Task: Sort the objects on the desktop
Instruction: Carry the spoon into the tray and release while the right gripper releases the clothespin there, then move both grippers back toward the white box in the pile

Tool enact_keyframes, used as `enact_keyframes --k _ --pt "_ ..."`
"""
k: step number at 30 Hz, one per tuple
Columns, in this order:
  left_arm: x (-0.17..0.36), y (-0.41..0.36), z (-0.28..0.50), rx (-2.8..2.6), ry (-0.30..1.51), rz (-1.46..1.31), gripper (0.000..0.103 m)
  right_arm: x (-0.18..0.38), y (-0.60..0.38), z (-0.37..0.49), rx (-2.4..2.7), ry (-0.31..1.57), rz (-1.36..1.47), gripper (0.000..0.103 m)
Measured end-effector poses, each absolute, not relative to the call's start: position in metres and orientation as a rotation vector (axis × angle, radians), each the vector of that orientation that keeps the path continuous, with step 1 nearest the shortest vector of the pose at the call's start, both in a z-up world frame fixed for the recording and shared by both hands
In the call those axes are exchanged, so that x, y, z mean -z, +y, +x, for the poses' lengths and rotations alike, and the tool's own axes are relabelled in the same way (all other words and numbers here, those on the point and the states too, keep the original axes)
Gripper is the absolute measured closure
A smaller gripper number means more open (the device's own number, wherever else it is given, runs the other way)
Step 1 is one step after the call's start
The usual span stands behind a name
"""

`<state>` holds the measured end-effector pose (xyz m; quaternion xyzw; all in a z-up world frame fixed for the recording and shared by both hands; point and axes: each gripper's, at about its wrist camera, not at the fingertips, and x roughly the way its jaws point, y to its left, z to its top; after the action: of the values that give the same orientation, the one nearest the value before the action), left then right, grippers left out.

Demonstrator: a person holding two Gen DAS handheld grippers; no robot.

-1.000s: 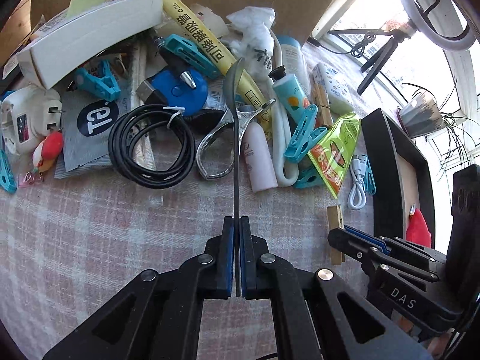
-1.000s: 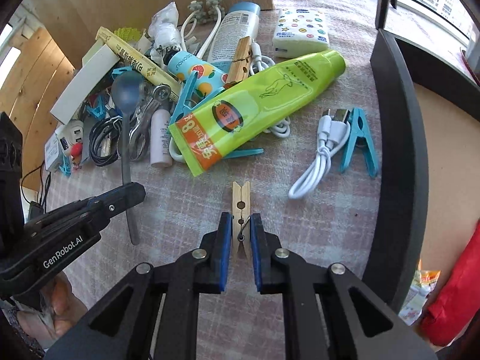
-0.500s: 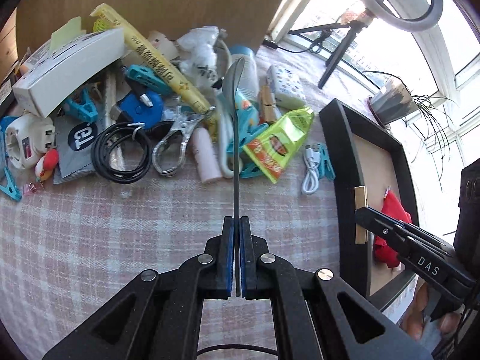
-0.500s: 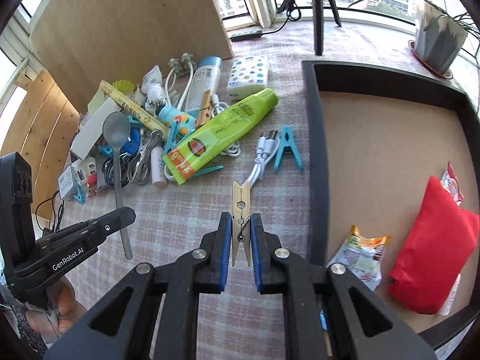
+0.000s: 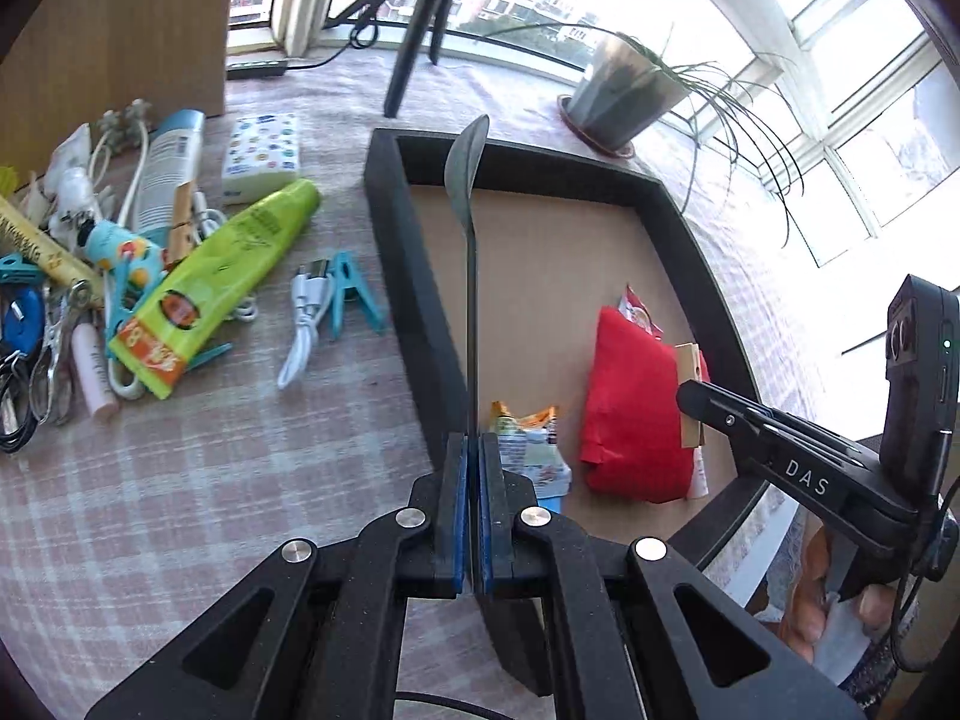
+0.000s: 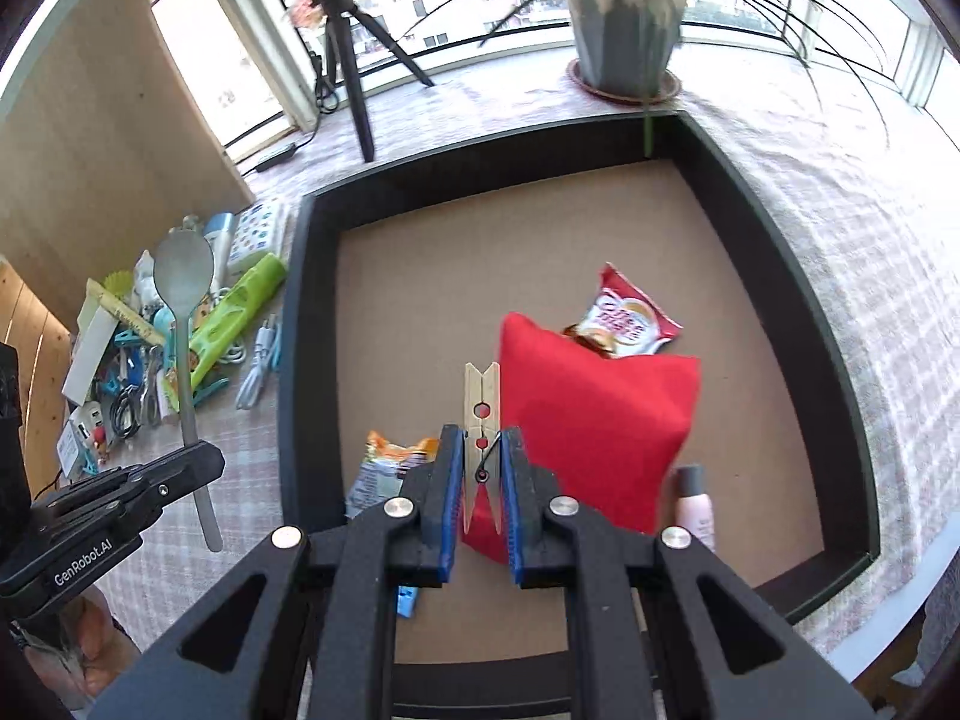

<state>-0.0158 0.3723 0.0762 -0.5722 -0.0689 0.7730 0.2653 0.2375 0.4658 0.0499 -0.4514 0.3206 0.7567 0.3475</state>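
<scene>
Two hand-held grippers hang above a table covered in a pale checked cloth (image 5: 198, 480), each carrying one item. The left gripper (image 5: 472, 468) has its blue-lined jaws pressed together on the thin handle of a metal spoon (image 5: 469, 252), which sticks straight out from the fingers with its bowl over the far left corner of a black-framed tray (image 6: 306, 312). The right gripper (image 6: 482, 468) is narrowly closed on a wooden clothespin (image 6: 482, 402), clamped at the spring, its tips pointing away over the tray. The tray has a brown board floor and sits at the right end of the table. Inside it lie a red pouch (image 6: 600, 420) near the middle, a red and white snack packet (image 6: 624, 324) touching the pouch's far edge, an orange and blue sachet (image 6: 390, 462) near the left wall, and a small pink bottle (image 6: 693, 504) towards the near right corner. On the cloth to the left of the tray is a jumble of unsorted things, among them a green tube (image 5: 216, 282), a white cable (image 5: 303, 324) and a teal plastic clip (image 5: 351, 294). A potted plant (image 6: 624, 18) stands beyond the tray's far edge, by the window.
</scene>
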Motion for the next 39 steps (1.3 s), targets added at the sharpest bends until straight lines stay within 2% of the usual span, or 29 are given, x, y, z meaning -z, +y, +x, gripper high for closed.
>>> enact_keyframes --k 9,19,21,22,23,30,36,39 --pt "-0.080 0.419 -0.001 -2.020 -0.074 -1.526 0.100 -0.042 0.484 0.265 -1.880 0.846 -1.158 0.090" --pt "-0.085 0.435 0.009 -1.999 -0.006 -1.490 0.101 -0.043 0.487 0.269 -1.865 0.844 -1.155 0.090" --pt "-0.087 0.438 0.012 -2.006 0.025 -1.479 0.085 -0.044 0.487 0.271 -1.862 0.854 -1.145 0.086" --pt "-0.088 0.438 0.013 -2.018 0.027 -1.478 0.067 -0.044 0.489 0.272 -1.853 0.864 -1.148 0.077" --pt "-0.091 0.436 0.013 -2.028 0.016 -1.460 0.062 -0.045 0.489 0.273 -1.851 0.870 -1.140 0.068" --pt "-0.098 0.411 0.001 -2.095 0.003 -1.469 0.063 -0.058 0.483 0.255 -1.899 0.821 -1.155 0.065" --pt "-0.111 0.352 -0.022 -2.196 -0.039 -1.484 0.063 -0.079 0.473 0.201 -2.008 0.758 -1.208 0.065" --pt "-0.118 0.310 -0.037 -2.245 -0.069 -1.502 0.063 -0.092 0.463 0.163 -2.089 0.710 -1.239 0.057"
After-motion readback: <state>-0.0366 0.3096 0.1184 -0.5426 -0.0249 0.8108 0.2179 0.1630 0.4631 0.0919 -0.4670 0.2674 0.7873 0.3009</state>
